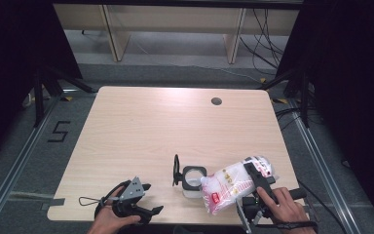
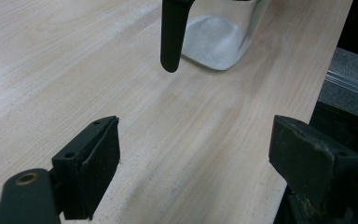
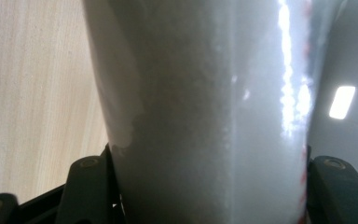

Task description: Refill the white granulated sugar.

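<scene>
Pale wooden table (image 1: 151,131) lies under both my hands. My right gripper (image 1: 259,181), at the near right edge, is clamped on a white bag (image 1: 231,183) tilted towards a glass jar (image 1: 193,179) just left of it. My left gripper (image 1: 141,197) rests near left, jaws apart, holding nothing.

Bright tabletop, dark surroundings, soft focus

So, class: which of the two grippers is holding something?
The right gripper: its jaws clamp the white bag, tilted toward the jar. The left gripper stands open over bare table.
</scene>
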A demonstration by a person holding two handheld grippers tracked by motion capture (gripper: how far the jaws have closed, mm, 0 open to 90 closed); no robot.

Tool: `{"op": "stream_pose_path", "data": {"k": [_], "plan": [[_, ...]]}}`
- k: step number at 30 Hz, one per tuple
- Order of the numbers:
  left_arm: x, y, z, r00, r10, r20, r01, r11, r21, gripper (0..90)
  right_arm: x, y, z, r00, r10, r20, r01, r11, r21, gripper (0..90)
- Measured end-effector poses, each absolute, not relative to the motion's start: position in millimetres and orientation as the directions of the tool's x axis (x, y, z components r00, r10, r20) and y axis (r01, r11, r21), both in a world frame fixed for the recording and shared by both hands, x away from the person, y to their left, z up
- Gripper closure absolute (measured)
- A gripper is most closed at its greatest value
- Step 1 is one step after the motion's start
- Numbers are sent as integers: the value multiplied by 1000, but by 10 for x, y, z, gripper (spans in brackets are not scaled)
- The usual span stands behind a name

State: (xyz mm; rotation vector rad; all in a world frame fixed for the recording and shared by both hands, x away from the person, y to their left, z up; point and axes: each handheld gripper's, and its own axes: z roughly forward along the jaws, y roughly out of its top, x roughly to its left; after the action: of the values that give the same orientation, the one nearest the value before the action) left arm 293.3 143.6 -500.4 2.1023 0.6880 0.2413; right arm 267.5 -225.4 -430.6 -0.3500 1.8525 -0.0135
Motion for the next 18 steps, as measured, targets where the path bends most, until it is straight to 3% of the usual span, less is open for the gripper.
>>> {"op": "stream_pose_path", "data": {"k": [4, 6, 9, 12, 18], "plan": [[2930, 1432, -5006, 827, 556, -85, 387, -452, 804, 161, 2660, -2262, -4302, -287, -202, -936, -208, 967, -145, 410], [2954, 1442, -5007, 840, 540, -54, 356, -473, 806, 161, 2644, -2251, -4307, -302, -210, -930, -193, 969, -156, 410], [2932, 1436, -5003, 827, 557, -80, 383, -454, 804, 161, 2651, -2226, -4300, -306, -250, -919, -208, 959, -191, 410], [2933, 1432, -5008, 825, 559, -87, 389, -447, 806, 160, 2650, -2239, -4317, -287, -210, -934, -216, 965, -150, 410], [2932, 1433, -5008, 826, 557, -88, 390, -451, 803, 161, 2639, -2228, -4281, -289, -255, -923, -207, 958, -200, 410]]}}
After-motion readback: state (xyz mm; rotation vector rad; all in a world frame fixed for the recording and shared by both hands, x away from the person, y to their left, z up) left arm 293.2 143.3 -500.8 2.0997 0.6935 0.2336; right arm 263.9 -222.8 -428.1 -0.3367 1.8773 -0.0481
